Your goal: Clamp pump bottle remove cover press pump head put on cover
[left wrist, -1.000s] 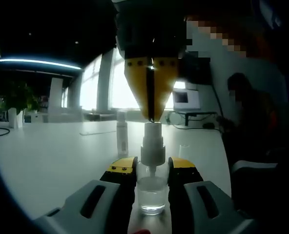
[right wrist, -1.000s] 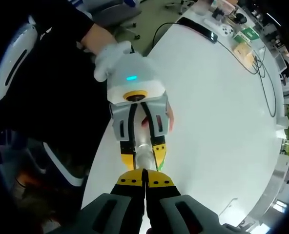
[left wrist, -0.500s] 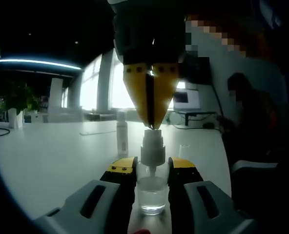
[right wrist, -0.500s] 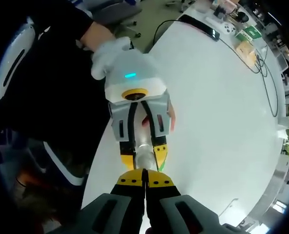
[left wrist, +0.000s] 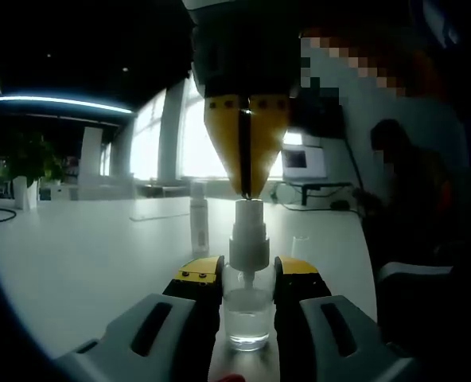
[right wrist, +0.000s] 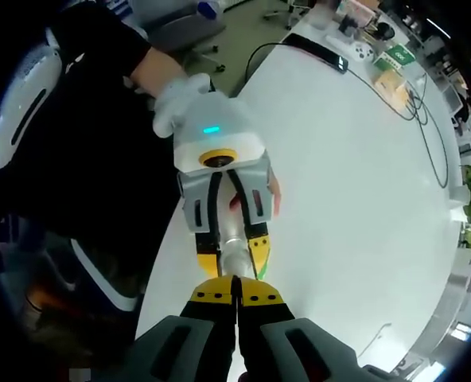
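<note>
Pump bottle [left wrist: 248,306]: a small clear bottle with a white pump head [left wrist: 249,231]; it stands upright on the white tabletop [left wrist: 84,263], close to the edge nearest the person. In the right gripper view it is seen from above as a pale cylinder [right wrist: 234,259] between the yellow jaw tips.

Left gripper [left wrist: 248,280]: its two yellow-tipped jaws are clenched against the sides of the bottle's clear body, one on each side, below the pump head. In the right gripper view the same gripper [right wrist: 231,256] reaches in from the tabletop's near edge, held by a gloved hand [right wrist: 176,99].

Right gripper [right wrist: 236,296]: its jaws are pressed together with nothing between them. In the left gripper view it comes down from above as a yellow wedge [left wrist: 247,191], its point right at the top of the pump head; whether it touches the head or sits just above it cannot be told.

Cover [left wrist: 300,245]: a small clear cap standing on the tabletop to the right of the bottle and farther back, apart from both grippers.

Second bottle [left wrist: 199,219]: a tall slim pale bottle, upright on the tabletop behind and to the left of the pump bottle, well apart from it.

Far corner of the tabletop: a black cable [right wrist: 426,119] and a few small boxes [right wrist: 391,68].

Person: a dark sleeve [right wrist: 92,56] leads to the gloved hand.
</note>
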Demonstrator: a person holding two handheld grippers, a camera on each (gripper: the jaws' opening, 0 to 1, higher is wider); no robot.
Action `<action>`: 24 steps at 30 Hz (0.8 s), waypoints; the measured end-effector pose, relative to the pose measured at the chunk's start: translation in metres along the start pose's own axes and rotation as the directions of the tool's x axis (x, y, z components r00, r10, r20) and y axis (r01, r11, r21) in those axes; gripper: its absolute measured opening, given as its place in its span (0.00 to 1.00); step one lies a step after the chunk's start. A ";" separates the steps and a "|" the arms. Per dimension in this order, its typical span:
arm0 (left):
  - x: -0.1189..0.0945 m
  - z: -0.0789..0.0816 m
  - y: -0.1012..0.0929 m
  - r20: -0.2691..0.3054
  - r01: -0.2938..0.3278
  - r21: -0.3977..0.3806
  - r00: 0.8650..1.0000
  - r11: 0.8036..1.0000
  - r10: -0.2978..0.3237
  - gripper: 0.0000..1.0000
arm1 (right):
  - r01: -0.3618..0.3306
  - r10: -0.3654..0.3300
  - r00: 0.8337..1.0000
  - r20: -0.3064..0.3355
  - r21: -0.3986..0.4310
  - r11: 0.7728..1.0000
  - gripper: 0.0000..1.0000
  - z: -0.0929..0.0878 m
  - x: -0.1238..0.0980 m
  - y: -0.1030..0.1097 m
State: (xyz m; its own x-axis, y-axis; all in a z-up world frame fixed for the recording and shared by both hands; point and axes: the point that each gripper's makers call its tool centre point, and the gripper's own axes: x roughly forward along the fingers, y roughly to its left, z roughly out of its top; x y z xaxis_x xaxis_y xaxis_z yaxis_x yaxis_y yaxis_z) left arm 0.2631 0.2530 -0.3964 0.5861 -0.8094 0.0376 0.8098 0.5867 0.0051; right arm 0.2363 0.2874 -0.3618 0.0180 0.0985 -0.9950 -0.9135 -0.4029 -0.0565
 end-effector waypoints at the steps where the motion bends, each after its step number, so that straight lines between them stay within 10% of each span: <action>1: 0.000 0.000 0.000 0.000 0.000 0.000 1.000 1.000 0.000 0.16 | 0.000 0.000 1.000 -0.001 -0.001 1.000 0.00 0.000 0.000 0.000; 24: 0.000 -0.001 0.000 0.000 0.000 -0.002 1.000 1.000 0.000 0.16 | 0.000 0.000 1.000 -0.008 -0.009 1.000 0.00 0.000 0.000 0.000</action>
State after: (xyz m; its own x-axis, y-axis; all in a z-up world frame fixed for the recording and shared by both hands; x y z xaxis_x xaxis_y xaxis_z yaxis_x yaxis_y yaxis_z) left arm 0.2634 0.2532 -0.3971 0.5862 -0.8093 0.0375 0.8098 0.5867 0.0033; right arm 0.2360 0.2873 -0.3617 0.0212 0.0912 -0.9956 -0.9099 -0.4109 -0.0570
